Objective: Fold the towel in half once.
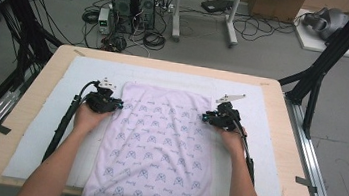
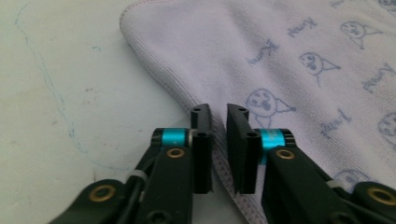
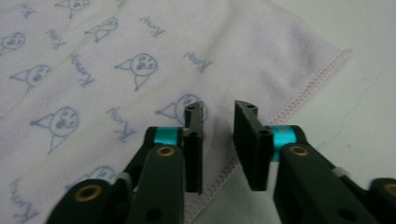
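I'm working a pale lilac terry towel printed with small blue cat faces (image 1: 156, 146); it lies flat on the white foam mat (image 1: 30, 151) that covers the wooden counter (image 1: 166, 64), its near end hanging over the front edge and its far corners squared up towards the back. The left tongs (image 1: 120, 105) sit at the towel's left hem close to the far corner, the right tongs (image 1: 205, 117) at the matching spot on the right hem.

In the left gripper view the left tongs (image 2: 218, 112) straddle the stitched border of the towel (image 2: 280, 56) and are clenched on it; in the right gripper view the right tongs (image 3: 218, 109) stand astride the hem with a narrow gap, and I cannot tell whether they pinch the towel (image 3: 140, 46) yet.

I judge the towel light, limp and grippy rather than slick; it will sag and fold wherever it goes unsupported, so the doubled hem near each corner is the place to hold; nothing here is fragile.
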Demonstrator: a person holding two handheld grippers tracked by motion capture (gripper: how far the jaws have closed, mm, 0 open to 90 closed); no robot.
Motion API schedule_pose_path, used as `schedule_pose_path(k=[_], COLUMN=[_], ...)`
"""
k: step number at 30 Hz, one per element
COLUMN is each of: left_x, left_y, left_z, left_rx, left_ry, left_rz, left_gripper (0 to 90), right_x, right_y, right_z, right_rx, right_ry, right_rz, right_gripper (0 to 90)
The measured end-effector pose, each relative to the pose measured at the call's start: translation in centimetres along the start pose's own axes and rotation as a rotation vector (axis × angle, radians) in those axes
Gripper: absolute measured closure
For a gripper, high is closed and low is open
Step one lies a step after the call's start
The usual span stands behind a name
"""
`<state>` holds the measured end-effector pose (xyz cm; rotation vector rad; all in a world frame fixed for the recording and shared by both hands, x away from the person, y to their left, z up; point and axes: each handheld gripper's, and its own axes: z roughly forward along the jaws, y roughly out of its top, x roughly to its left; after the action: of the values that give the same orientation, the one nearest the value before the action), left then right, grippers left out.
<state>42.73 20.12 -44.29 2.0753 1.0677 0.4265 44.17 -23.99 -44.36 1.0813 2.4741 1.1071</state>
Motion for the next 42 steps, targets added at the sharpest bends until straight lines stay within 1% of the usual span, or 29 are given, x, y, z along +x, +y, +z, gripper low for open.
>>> schedule_pose_path(k=[1,2,3,5,8,10,12,14,15,16,17,18,21,22,23,24,25,26,28,29,30,31,33,34,37,38,39,40,42], left_x=[0.0,0.0,0.0,0.2,0.5,0.6,0.5,0.2,-0.1,-0.3,-0.6,-0.9,-2.0,-2.3,-2.7,-3.1,-3.5,-3.8,-4.4,-4.6,-4.6,-4.6,-4.3,-4.1,-3.4,-3.2,-2.9,-2.5,-1.7], left_y=[0.0,0.0,0.0,0.2,0.5,0.7,0.8,0.9,0.9,0.9,0.7,0.5,-0.9,-1.5,-2.2,-3.0,-3.6,-4.3,-5.4,-5.7,-5.8,-5.8,-5.2,-4.8,-3.4,-3.1,-2.9,-2.8,-2.7], left_z=[0.0,-0.1,-0.3,-0.7,-2.0,-3.1,-4.0,-4.9,-5.4,-5.9,-6.3,-6.8,-8.1,-8.5,-8.8,-9.1,-9.3,-9.5,-9.8,-9.9,-10.1,-10.2,-10.3,-10.3,-9.6,-9.2,-8.7,-8.1,-6.7], left_rx=[0.000,0.003,0.003,-0.020,-0.071,-0.086,-0.094,-0.105,-0.111,-0.125,-0.140,-0.142,-0.142,-0.136,-0.124,-0.128,-0.110,-0.095,-0.079,-0.074,-0.070,-0.071,-0.084,-0.096,-0.114,-0.121,-0.118,-0.114,-0.096], left_ry=[0.005,0.007,0.019,0.012,0.002,0.002,0.002,-0.001,-0.004,-0.003,-0.007,-0.012,-0.028,-0.038,-0.039,-0.045,-0.058,-0.070,-0.091,-0.103,-0.111,-0.113,-0.119,-0.112,-0.093,-0.095,-0.088,-0.072,-0.066], left_rz=[-0.004,0.001,0.008,-0.004,-0.017,0.004,0.023,0.041,0.053,0.065,0.065,0.075,0.099,0.103,0.116,0.123,0.129,0.142,0.143,0.140,0.142,0.143,0.124,0.117,0.095,0.077,0.064,0.051,0.005], left_gripper=[85.4,85.7,85.9,86.0,86.1,86.1,86.1,86.1,86.1,86.1,86.1,86.1,86.1,86.1,86.1,86.0,86.1,85.9,82.8,76.9,70.6,64.0,57.5,55.3,52.1,52.0,51.9,51.0,49.7], right_x=[-0.1,-0.1,-0.1,-0.4,-0.6,-0.8,-0.7,-0.3,0.0,0.3,0.7,1.1,2.7,3.3,3.9,4.5,5.2,5.8,6.6,6.8,6.8,6.7,6.3,6.1,5.5,5.2,4.8,4.4,3.8], right_y=[0.1,0.1,0.1,0.1,0.2,0.3,0.4,0.7,0.8,0.8,0.9,0.9,0.4,0.0,-0.5,-1.2,-1.9,-2.6,-4.0,-4.6,-5.1,-5.3,-5.2,-4.9,-3.4,-2.9,-2.4,-2.0,-1.4], right_z=[0.0,0.0,-0.1,-0.3,-0.9,-1.9,-3.0,-4.3,-4.9,-5.5,-6.1,-6.6,-8.3,-8.8,-9.0,-9.2,-9.2,-9.2,-9.2,-9.1,-9.1,-9.1,-9.3,-9.3,-9.0,-8.7,-8.3,-7.7,-6.5], right_rx=[0.001,0.006,0.007,0.000,-0.017,-0.047,-0.092,-0.109,-0.123,-0.132,-0.134,-0.137,-0.137,-0.137,-0.130,-0.111,-0.093,-0.075,-0.064,-0.050,-0.040,-0.038,-0.058,-0.071,-0.078,-0.079,-0.075,-0.063,-0.046], right_ry=[0.012,0.018,0.023,0.034,0.047,0.054,0.078,0.087,0.102,0.116,0.117,0.130,0.158,0.167,0.174,0.176,0.181,0.186,0.198,0.199,0.204,0.204,0.192,0.180,0.142,0.134,0.128,0.123,0.118], right_rz=[-0.002,0.000,0.010,0.032,0.038,0.050,0.061,0.040,0.039,0.027,0.007,-0.005,-0.055,-0.068,-0.084,-0.105,-0.124,-0.133,-0.139,-0.146,-0.152,-0.133,-0.116,-0.114,-0.108,-0.102,-0.095,-0.075,-0.053], right_gripper=[83.4,85.7,86.7,87.4,87.8,87.9,88.0,88.0,88.0,88.0,88.0,88.0,88.0,88.0,87.9,88.0,87.9,87.9,87.6,86.1,79.6,74.7,66.3,63.0,58.4,57.0,54.5,52.1,51.2])
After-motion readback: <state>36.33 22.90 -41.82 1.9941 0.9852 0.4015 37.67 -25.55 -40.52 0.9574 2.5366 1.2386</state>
